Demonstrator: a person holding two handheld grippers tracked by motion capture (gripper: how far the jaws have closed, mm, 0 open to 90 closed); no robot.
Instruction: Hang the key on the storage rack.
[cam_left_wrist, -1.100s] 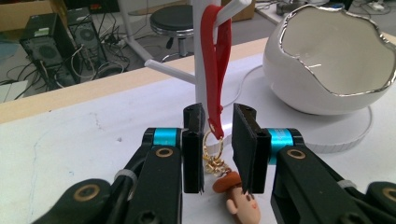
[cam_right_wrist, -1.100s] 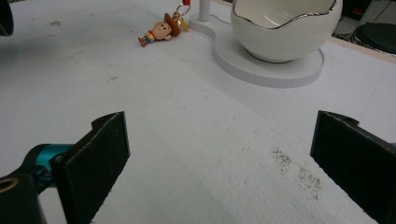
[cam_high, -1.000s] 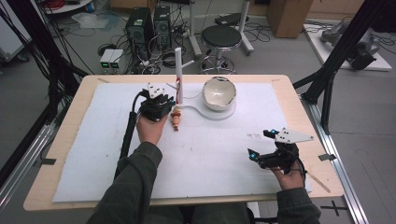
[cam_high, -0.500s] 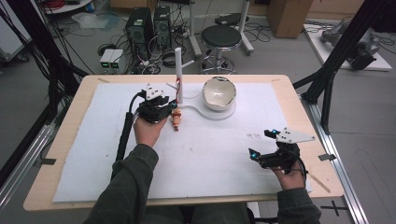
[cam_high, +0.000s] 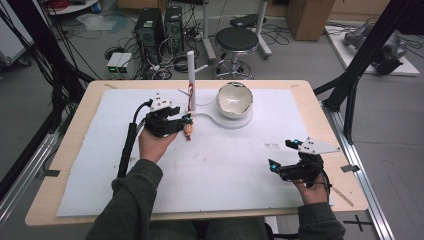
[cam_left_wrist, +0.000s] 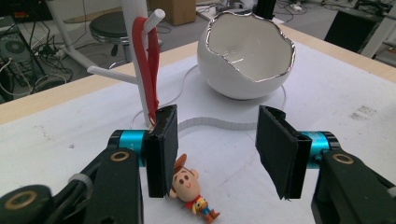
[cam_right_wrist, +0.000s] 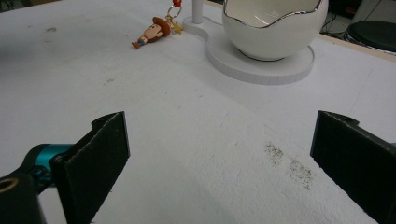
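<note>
The left gripper (cam_high: 181, 121) has just been opening its jaws, and they now stand apart — nothing is squeezed between them. The little cowboy toy (cam_left_wrist: 189, 185) lies on the white mat (cam_high: 225, 165), toward the far edge of the table (cam_high: 65, 150) and left of the middle. In the left gripper view the toy sits just beside one black jaw, apart from the other. Its red strap (cam_left_wrist: 145, 60) hangs on the white peg stand (cam_high: 190, 80), next to the egg-shaped bowl (cam_high: 235, 99).

It looks like the letting-go step, with the toy hung up by its strap. Next the left hand (cam_high: 156, 144) should pull back gently — without bumping the toy or the stand.

The left hand reaches forward, low over the mat. The right gripper (cam_high: 280, 160) rests near the mat's near right corner, jaws wide apart and empty.
</note>
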